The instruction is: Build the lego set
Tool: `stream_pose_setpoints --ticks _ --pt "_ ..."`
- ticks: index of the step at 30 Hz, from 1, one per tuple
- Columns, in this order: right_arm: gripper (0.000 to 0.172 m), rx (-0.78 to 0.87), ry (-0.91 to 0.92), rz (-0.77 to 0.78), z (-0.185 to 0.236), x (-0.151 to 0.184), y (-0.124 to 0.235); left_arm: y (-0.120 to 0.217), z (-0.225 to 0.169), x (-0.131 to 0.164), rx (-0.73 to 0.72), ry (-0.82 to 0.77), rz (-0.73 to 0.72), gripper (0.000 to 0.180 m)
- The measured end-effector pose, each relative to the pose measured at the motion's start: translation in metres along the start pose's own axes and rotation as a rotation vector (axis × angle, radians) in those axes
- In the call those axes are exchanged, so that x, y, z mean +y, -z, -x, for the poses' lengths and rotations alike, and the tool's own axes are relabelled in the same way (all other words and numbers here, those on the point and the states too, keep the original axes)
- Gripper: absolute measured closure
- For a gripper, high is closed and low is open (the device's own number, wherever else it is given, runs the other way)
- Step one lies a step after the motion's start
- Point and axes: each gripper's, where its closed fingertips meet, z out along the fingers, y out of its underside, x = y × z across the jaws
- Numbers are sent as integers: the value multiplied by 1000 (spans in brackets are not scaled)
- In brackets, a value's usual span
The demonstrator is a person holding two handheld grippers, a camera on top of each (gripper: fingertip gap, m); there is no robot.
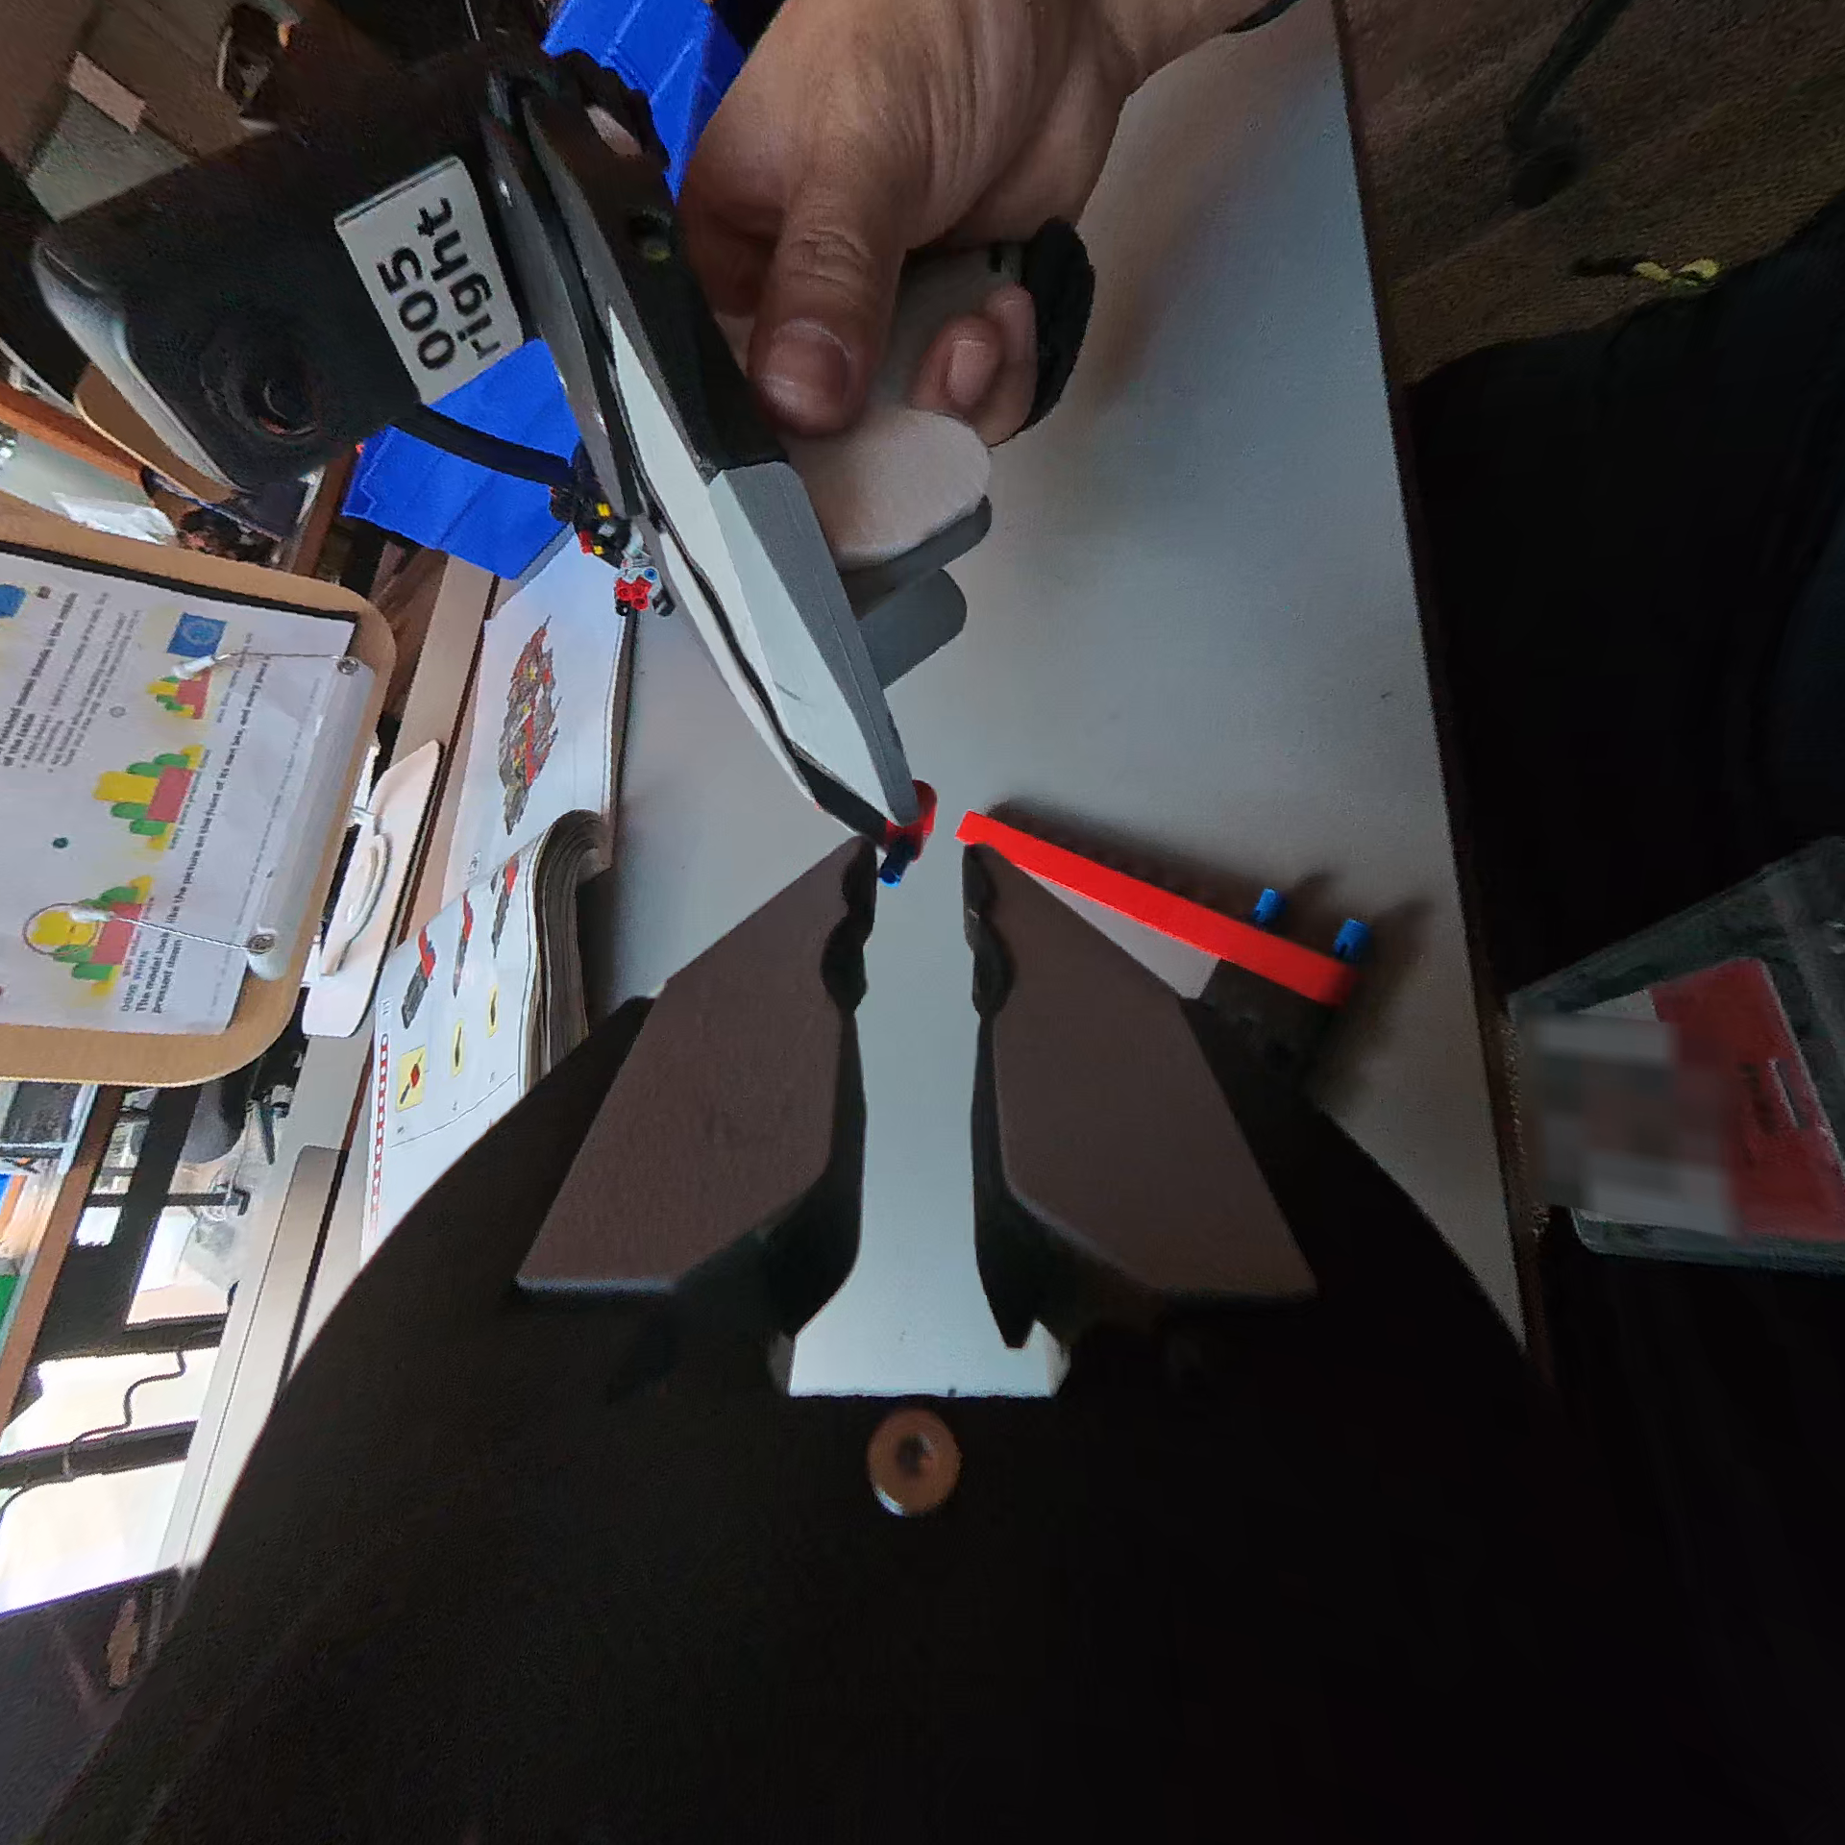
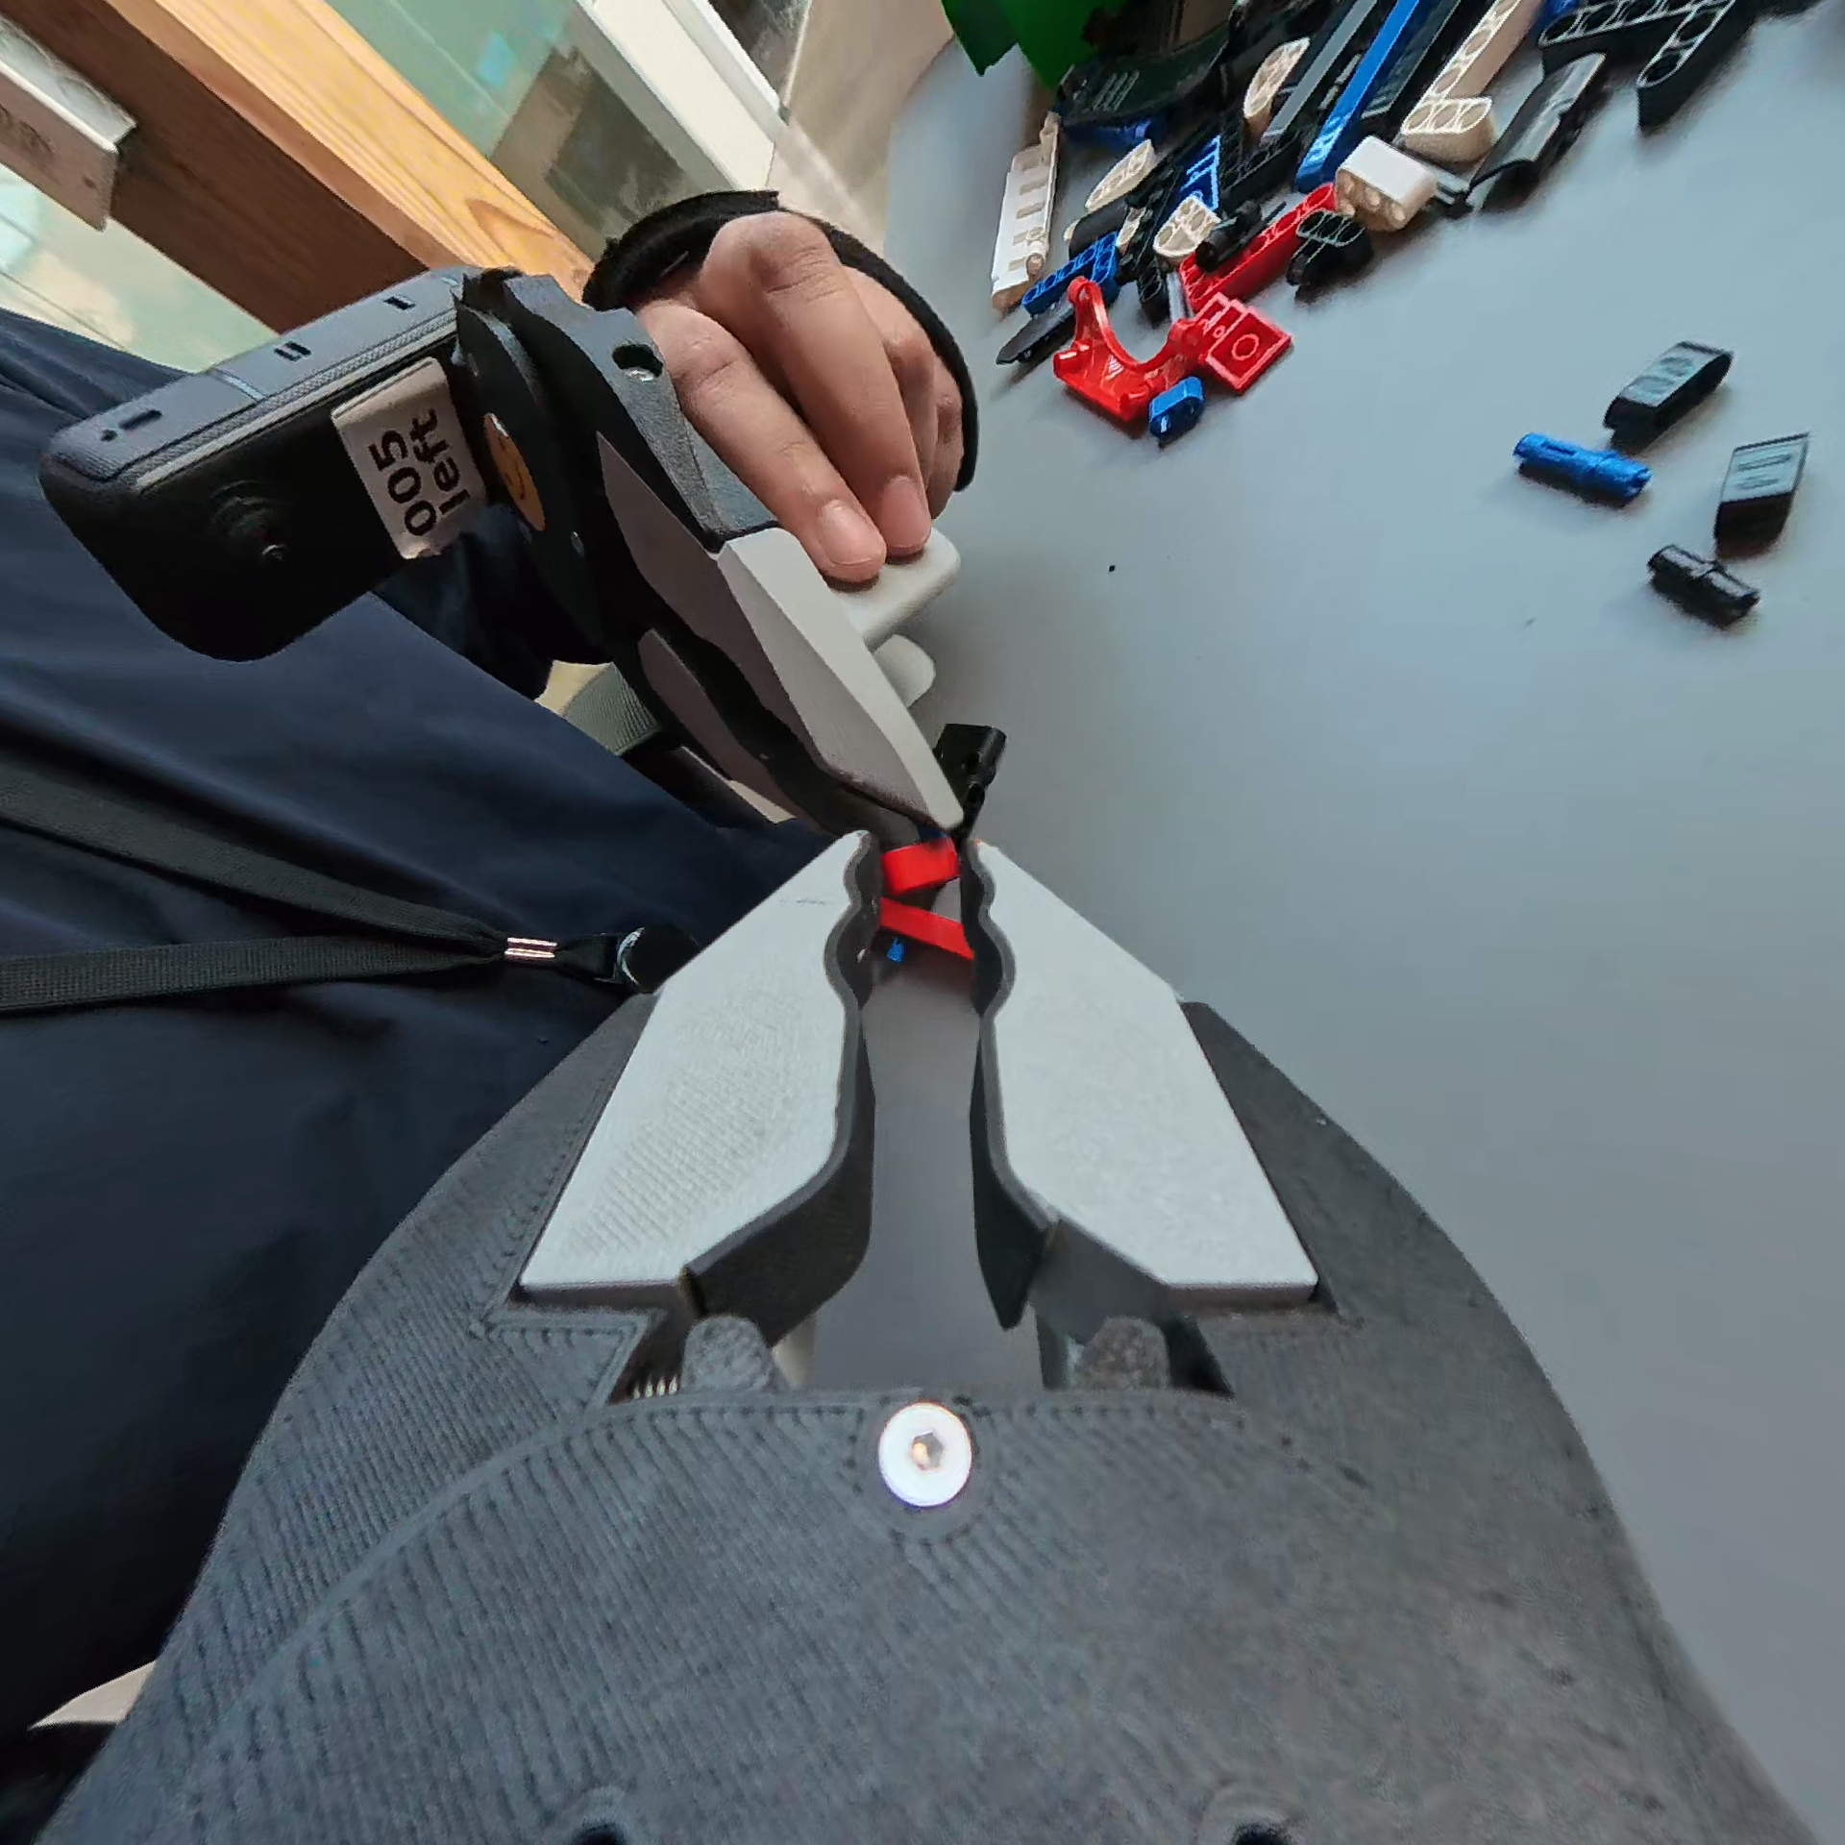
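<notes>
1. The right gripper (image 2: pixel 921 854) pinched a small red piece (image 2: pixel 919 866), with both pads pressed on it. A blue pin (image 1: pixel 896 864) stuck out of the piece.
2. The left gripper (image 1: pixel 917 869) had its jaws a little apart, with bare table (image 1: pixel 1198 599) showing between the pads. They clamped nothing.
3. The two grippers met tip to tip above the table. The red piece hung just past the left fingertips, and its pin was beside one of the left gripper's fingertips (image 1: pixel 857 879).
4. A long red beam (image 1: pixel 1148 904) ran from just beside the other left fingertip out along that finger's outer side. It carried two more blue pins (image 1: pixel 1268 904) near its far end, where a black part (image 1: pixel 1263 1008) sat against it. Whether the beam lay on the table I could not tell.
5. In the right wrist view, a black connector (image 2: pixel 973 759) showed just behind the left gripper's tip.
6. A hand (image 1: pixel 899 150) gripped the right gripper, and another hand (image 2: pixel 819 379) gripped the left one.
7. Farther out on the table lay a pile of parts (image 2: pixel 1298 180) in black, blue, white and red. A loose blue peg (image 2: pixel 1582 469) and some black bits (image 2: pixel 1667 384) lay apart from it.
8. On the other side were an open booklet (image 1: pixel 469 958), blue bins (image 1: pixel 469 449) and a board with a printed sheet (image 1: pixel 150 799).
9. A dark garment (image 2: pixel 300 799) with a black strap (image 2: pixel 250 958) filled the near left of the right wrist view.
</notes>
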Motion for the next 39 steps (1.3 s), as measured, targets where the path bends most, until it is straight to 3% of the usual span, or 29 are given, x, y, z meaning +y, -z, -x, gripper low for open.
stream_pose_setpoints --ticks 2,7,13,20,29,39 --pt "159 -21 -14 2 2 2 -2 0 0 1 3 6 -5 175" --pt "160 -23 -17 -45 1 -4 1 0 3 1 22 75 -15 176" --pt "157 157 380 -146 19 -11 12 12 11 -13 80 333 -150 176" --pt "168 364 665 -160 38 -15 15 22 10 -32 136 423 -273 177" --pt "167 360 688 -186 49 -13 15 26 7 -43 135 419 -321 177" --pt "168 362 761 -295 75 -26 24 41 18 -68 78 479 -480 177"
